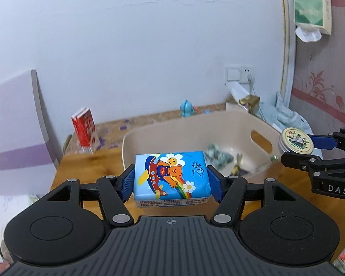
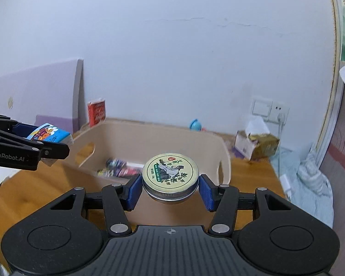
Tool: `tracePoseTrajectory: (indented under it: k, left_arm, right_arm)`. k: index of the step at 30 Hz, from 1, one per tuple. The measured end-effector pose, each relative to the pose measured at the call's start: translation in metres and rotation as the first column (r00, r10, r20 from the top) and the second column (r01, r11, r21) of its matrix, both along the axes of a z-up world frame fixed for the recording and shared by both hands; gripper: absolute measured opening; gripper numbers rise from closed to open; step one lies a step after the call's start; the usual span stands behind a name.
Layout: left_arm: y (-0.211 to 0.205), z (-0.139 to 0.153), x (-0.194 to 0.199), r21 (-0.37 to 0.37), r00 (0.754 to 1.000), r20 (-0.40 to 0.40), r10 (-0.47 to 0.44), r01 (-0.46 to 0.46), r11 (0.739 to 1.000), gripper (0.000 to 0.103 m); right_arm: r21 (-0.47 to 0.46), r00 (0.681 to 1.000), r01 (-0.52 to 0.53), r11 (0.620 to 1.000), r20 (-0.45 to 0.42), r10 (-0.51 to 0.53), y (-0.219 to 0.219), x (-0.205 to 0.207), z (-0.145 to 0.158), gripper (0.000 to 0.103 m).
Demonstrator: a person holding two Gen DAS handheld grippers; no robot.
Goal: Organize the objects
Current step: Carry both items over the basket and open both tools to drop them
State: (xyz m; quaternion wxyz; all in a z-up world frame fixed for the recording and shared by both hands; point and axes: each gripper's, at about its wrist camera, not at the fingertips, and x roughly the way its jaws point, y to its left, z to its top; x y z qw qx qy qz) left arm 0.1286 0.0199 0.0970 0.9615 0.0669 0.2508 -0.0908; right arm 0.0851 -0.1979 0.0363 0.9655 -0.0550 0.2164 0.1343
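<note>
Wooden tabletop (image 2: 23,197) against a pale wall, a beige handled bin (image 1: 220,124) at its middle with a few small wrapped items, blurred, on the bin floor. Item one: blue tissue pack (image 1: 172,179) printed with a cartoon bear, pinched across its short ends between the blue pads of the left gripper (image 1: 172,184), carried clear of the table at the bin's near rim. Item two: round metal tin (image 2: 170,176) with a pale illustrated lid, clamped at its sides by the right gripper (image 2: 170,188), lid level, held before the bin's near wall. Step judged in hand: depositing both items in the bin. Recommended handling: carry each over the rim and past it before lowering; keep the two grippers well apart so they do not meet over the opening; release low, tin flat, since it may roll if tipped; set the soft pack beside, not upon, the existing contents. Unrelated: red carton (image 1: 85,130) standing at the table's far edge.
</note>
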Motion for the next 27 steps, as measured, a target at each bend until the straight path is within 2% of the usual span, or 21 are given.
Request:
tracePoseTrajectory:
  k: [7, 13, 18, 22, 27]
  left_arm:
    - [-0.015, 0.010, 0.054, 0.015, 0.998, -0.043, -0.034, 0.035, 0.999, 0.065]
    - [-0.035, -0.011, 0.103, 0.057, 0.987, -0.158, -0.040, 0.050, 0.997, 0.065]
    - [-0.046, -0.040, 0.136, 0.096, 0.960, -0.279, -0.021, 0.050, 0.994, 0.065]
    - [-0.050, -0.060, 0.154, 0.120, 0.928, -0.372, -0.007, 0.056, 0.991, 0.065]
    - [-0.047, -0.074, 0.163, 0.128, 0.896, -0.443, 0.008, 0.055, 0.990, 0.065]
  right_arm:
    - [-0.013, 1.000, 0.013, 1.000, -0.011, -0.013, -0.001, 0.043, 0.012, 0.051]
    - [-0.035, 0.996, 0.011, 0.999, -0.086, -0.014, -0.002, 0.080, 0.004, 0.051]
    - [-0.083, 0.983, -0.016, 0.996, -0.183, 0.001, 0.001, 0.109, -0.015, 0.051]
    - [-0.127, 0.965, -0.054, 0.990, -0.262, 0.019, 0.008, 0.123, -0.032, 0.051]
    - [-0.127, 0.937, -0.082, 0.989, -0.349, 0.033, 0.011, 0.134, -0.046, 0.051]
